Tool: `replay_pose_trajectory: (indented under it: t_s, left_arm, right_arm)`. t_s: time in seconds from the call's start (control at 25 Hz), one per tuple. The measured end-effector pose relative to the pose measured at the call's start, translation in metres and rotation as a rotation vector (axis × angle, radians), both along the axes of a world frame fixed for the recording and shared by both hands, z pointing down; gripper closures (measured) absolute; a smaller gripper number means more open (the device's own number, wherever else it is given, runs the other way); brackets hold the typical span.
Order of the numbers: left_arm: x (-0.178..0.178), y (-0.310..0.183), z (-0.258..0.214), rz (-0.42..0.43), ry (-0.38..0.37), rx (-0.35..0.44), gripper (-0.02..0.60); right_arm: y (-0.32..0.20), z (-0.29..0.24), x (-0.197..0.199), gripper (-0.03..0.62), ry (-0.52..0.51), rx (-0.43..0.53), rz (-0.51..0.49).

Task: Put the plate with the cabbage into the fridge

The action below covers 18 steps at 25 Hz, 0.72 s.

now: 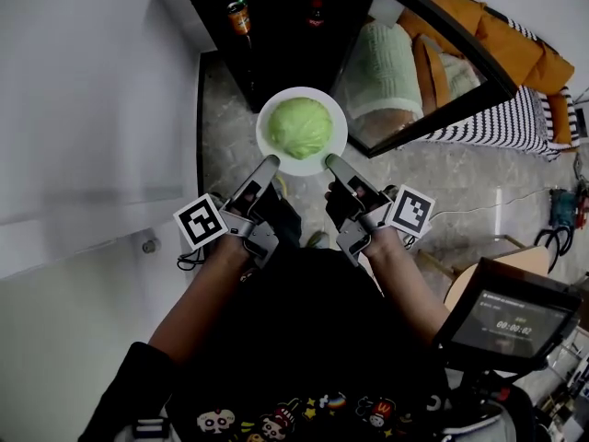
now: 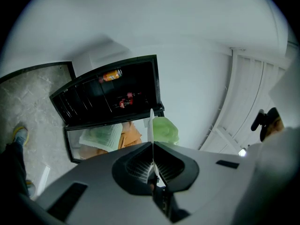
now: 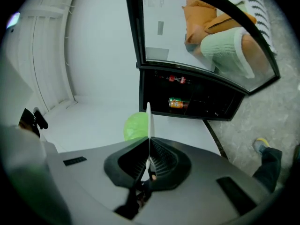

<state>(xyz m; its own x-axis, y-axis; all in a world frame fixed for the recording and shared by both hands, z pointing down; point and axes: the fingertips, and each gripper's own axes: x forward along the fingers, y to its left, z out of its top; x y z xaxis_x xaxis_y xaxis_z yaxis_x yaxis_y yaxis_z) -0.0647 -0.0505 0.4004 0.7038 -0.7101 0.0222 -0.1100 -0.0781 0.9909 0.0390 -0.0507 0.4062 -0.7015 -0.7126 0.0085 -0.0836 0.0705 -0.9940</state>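
A white plate (image 1: 322,155) carries a pale green cabbage (image 1: 299,127) and hangs in the air in front of the open fridge (image 1: 276,35). My left gripper (image 1: 269,162) is shut on the plate's near-left rim. My right gripper (image 1: 329,161) is shut on its near-right rim. In the left gripper view the plate (image 2: 151,125) shows edge-on between the jaws, with the cabbage (image 2: 165,130) to its right. In the right gripper view the plate (image 3: 148,121) is again edge-on, and the cabbage (image 3: 136,125) lies to its left.
The fridge's dark inside holds an orange bottle (image 1: 238,14) and a red-capped bottle (image 1: 316,12). Its glass door (image 1: 433,58) swings open to the right. A white cabinet (image 1: 83,109) stands at the left. A shoe (image 3: 260,145) rests on the stone floor (image 1: 479,182).
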Motion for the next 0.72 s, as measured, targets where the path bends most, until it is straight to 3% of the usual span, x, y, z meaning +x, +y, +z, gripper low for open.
replay_pose_trajectory:
  t_s: [0.2,0.72]
  left_arm:
    - [0.002,-0.0024,0.0049,0.025,0.029,-0.04,0.571]
    - [0.001,-0.0009,0.0067,0.015,0.006,-0.026,0.571]
  right_arm:
    - [0.0003,0.0026,0.0016,0.579,0.028,-0.041,0.026]
    - [0.0006,0.0073,0.0007,0.579,0.02,-0.032,0.012]
